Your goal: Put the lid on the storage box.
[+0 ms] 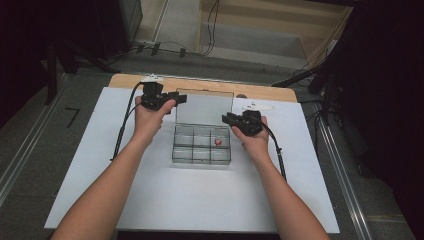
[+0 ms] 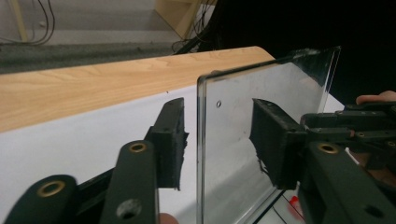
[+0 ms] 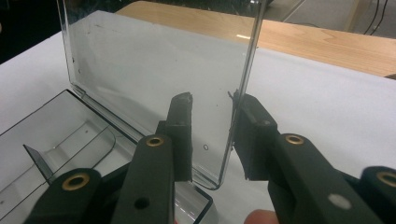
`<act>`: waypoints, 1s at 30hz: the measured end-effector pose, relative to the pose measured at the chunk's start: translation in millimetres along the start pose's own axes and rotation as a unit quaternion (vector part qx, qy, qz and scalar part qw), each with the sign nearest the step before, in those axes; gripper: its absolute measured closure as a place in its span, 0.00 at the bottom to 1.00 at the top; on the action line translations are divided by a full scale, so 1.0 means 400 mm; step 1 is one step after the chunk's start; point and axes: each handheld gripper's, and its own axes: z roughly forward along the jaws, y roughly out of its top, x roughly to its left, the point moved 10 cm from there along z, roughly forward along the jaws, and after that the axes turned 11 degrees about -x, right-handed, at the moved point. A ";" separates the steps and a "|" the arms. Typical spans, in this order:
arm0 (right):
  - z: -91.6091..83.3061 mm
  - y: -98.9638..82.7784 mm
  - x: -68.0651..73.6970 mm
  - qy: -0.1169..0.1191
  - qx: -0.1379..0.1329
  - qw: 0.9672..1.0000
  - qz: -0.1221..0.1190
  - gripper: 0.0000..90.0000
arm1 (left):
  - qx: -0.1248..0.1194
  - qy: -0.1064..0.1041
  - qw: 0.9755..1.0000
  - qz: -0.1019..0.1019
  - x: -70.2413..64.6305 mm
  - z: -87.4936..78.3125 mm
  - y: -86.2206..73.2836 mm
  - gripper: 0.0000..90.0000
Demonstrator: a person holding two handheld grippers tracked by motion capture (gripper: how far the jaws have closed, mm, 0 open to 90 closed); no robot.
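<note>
On white mat point(image 1: 200, 200), compartment box point(image 1: 201, 145), lid point(image 1: 204, 109) upright

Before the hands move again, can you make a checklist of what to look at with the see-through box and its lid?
1. Lid standing up and open: ok.
2. Lid's edge sits between the left gripper jaws: ok; there is a gap on each side, so it is not pinched.
3. Lid's other edge sits between the right gripper jaws: ok; whether the pads press it, cannot tell.
4. Box flat on the white table: ok.
5. Small red thing resting inside one compartment: ok.
6. Other compartments empty: cannot tell, the clear plastic is hard to read.
</note>
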 end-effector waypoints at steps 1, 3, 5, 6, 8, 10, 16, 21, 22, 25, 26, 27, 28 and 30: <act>0.000 0.000 -0.001 -0.002 0.000 1.000 -0.002 0.74 | 0.000 0.000 1.000 0.001 0.000 0.000 0.000 0.64; 0.000 0.000 0.000 -0.002 0.000 1.000 -0.005 0.74 | 0.001 -0.001 1.000 0.002 -0.001 0.001 -0.001 0.67; 0.000 0.000 0.000 -0.003 0.001 1.000 -0.005 0.74 | 0.003 -0.004 1.000 0.006 -0.006 0.003 -0.005 0.70; 0.000 -0.001 0.000 -0.003 0.001 1.000 -0.006 0.74 | 0.004 -0.003 1.000 0.008 -0.007 0.005 -0.007 0.70; 0.000 -0.001 -0.001 -0.003 0.001 1.000 -0.006 0.74 | 0.003 -0.001 1.000 0.005 -0.007 0.005 -0.007 0.72; 0.000 -0.001 0.000 -0.004 0.003 1.000 -0.006 0.74 | 0.001 -0.001 1.000 0.003 -0.008 0.005 -0.007 0.72; 0.002 0.003 0.002 -0.006 0.013 1.000 0.003 0.65 | -0.008 -0.006 1.000 0.002 -0.016 -0.003 -0.008 0.72; 0.001 0.027 0.020 -0.007 0.016 1.000 -0.003 0.56 | -0.013 -0.014 1.000 0.002 -0.027 -0.016 -0.009 0.72; 0.000 0.033 0.023 -0.007 0.014 1.000 -0.006 0.55 | -0.014 -0.018 1.000 0.001 -0.030 -0.020 -0.009 0.72; -0.007 0.056 0.031 -0.011 0.013 1.000 -0.007 0.54 | -0.014 -0.022 1.000 0.005 -0.035 -0.028 -0.010 0.72; -0.009 0.062 0.033 -0.011 0.011 1.000 -0.004 0.54 | -0.015 -0.023 1.000 0.006 -0.038 -0.031 -0.011 0.72; -0.014 0.071 0.034 -0.013 0.009 1.000 -0.001 0.54 | -0.016 -0.023 1.000 0.006 -0.040 -0.033 -0.011 0.71; -0.017 0.080 0.034 -0.014 0.004 1.000 0.000 0.55 | -0.016 -0.025 1.000 0.007 -0.042 -0.036 -0.012 0.71; -0.026 0.092 0.033 -0.017 0.001 1.000 0.006 0.56 | -0.017 -0.027 0.999 0.008 -0.046 -0.041 -0.014 0.71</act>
